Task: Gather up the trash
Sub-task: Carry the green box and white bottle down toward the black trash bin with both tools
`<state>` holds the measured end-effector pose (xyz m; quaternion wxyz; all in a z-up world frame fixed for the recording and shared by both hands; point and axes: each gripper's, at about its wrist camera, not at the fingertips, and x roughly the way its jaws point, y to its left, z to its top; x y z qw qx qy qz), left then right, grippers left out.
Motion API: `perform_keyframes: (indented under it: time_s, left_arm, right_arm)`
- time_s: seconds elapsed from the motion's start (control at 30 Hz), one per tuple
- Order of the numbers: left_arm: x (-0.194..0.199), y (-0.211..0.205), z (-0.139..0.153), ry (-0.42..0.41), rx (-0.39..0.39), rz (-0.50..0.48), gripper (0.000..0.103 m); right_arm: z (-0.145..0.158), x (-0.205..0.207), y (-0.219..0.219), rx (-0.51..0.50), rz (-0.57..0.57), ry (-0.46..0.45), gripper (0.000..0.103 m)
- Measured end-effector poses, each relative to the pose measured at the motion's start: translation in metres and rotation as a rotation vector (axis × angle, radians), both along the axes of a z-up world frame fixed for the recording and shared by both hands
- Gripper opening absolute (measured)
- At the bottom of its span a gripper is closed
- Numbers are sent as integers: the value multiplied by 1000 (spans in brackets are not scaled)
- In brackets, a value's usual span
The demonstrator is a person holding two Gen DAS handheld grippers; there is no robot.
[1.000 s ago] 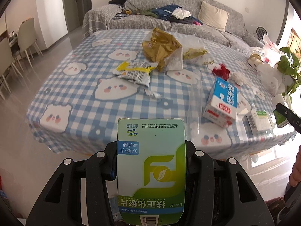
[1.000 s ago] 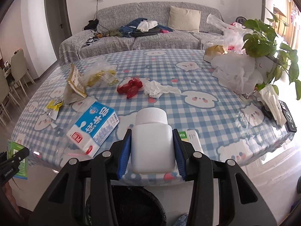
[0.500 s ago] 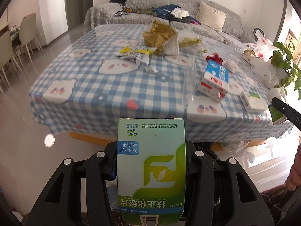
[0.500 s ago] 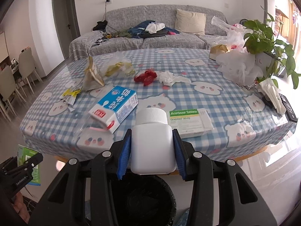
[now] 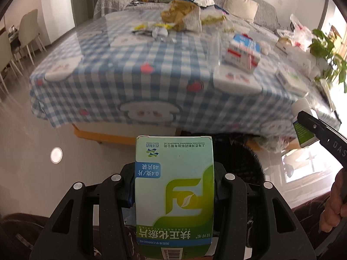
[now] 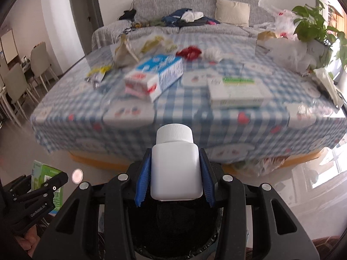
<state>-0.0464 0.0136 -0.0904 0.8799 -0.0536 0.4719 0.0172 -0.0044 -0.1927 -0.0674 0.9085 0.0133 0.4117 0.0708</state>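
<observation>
My left gripper [image 5: 174, 186] is shut on a green and white medicine box [image 5: 174, 195], upright between the pads. In the right wrist view the same box [image 6: 40, 171] and gripper [image 6: 46, 179] show at lower left. My right gripper [image 6: 175, 173] is shut on a white plastic bottle [image 6: 176, 169] with a ribbed cap, its blue pads [image 6: 143, 179] pressing the sides. A black-lined trash bin [image 6: 173, 227] lies directly under the bottle. In the left wrist view the bin [image 5: 240, 153] is partly hidden behind the box, and the bottle [image 5: 301, 117] shows at the right edge.
The table with a blue checked bear cloth [image 6: 195, 112] stands ahead, its near edge overhanging. On it lie a blue milk carton [image 6: 156, 78], a flat white-green box [image 6: 236, 88], a red wrapper [image 6: 189, 52], crumpled bags [image 5: 180, 15] and a plant [image 6: 310, 23]. Chairs [image 6: 36, 65] stand left.
Both grippers have drawn back from the table and sunk lower, each keeping its hold. The table edge now sits higher in both views and the bin fills more of the right wrist view.
</observation>
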Motion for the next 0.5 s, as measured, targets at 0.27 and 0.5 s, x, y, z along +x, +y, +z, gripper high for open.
perform_keyframes:
  time_s: [0.27,0.5]
  left_arm:
    - [-8,1,-33,31,82,28,47]
    - [-7,4,-51,50,55,31,47]
  right_arm:
    - [-41,-17,11,-18,11,59,40]
    - [-84,-20,21,-92,28,118,40]
